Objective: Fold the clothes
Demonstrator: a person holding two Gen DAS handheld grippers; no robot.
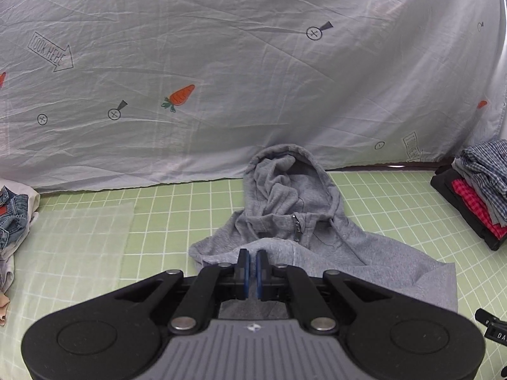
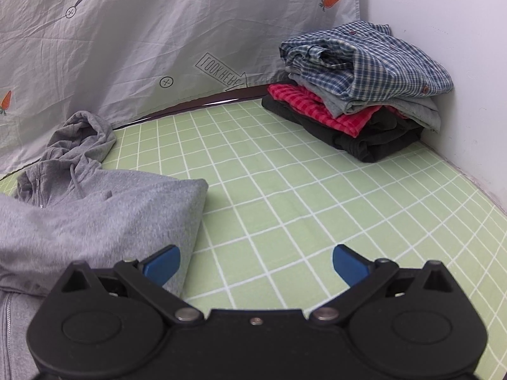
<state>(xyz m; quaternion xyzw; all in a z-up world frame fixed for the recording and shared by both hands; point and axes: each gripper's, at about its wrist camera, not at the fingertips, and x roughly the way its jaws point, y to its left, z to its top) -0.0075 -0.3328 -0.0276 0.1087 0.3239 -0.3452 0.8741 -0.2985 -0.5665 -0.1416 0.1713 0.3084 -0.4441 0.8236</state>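
A grey zip hoodie [image 1: 317,221] lies on the green gridded cover [image 1: 158,221], its hood toward the hanging sheet and its zip pull showing below the hood. My left gripper [image 1: 253,255] is shut on a raised fold of the hoodie's body, and grey fabric shows between the blue pads. In the right wrist view the hoodie [image 2: 95,215] fills the left side, its folded edge ending near the middle. My right gripper [image 2: 256,261] stands open over the bare cover. Its left fingertip [image 2: 163,261] is just above the hoodie's edge, with nothing between the fingers.
A stack of folded clothes [image 2: 364,88], a blue checked shirt on top, sits in the far right corner against a white wall [image 2: 443,15]. Denim and pale garments [image 1: 12,218] are heaped at the left edge. A printed grey sheet [image 1: 221,63] hangs along the back.
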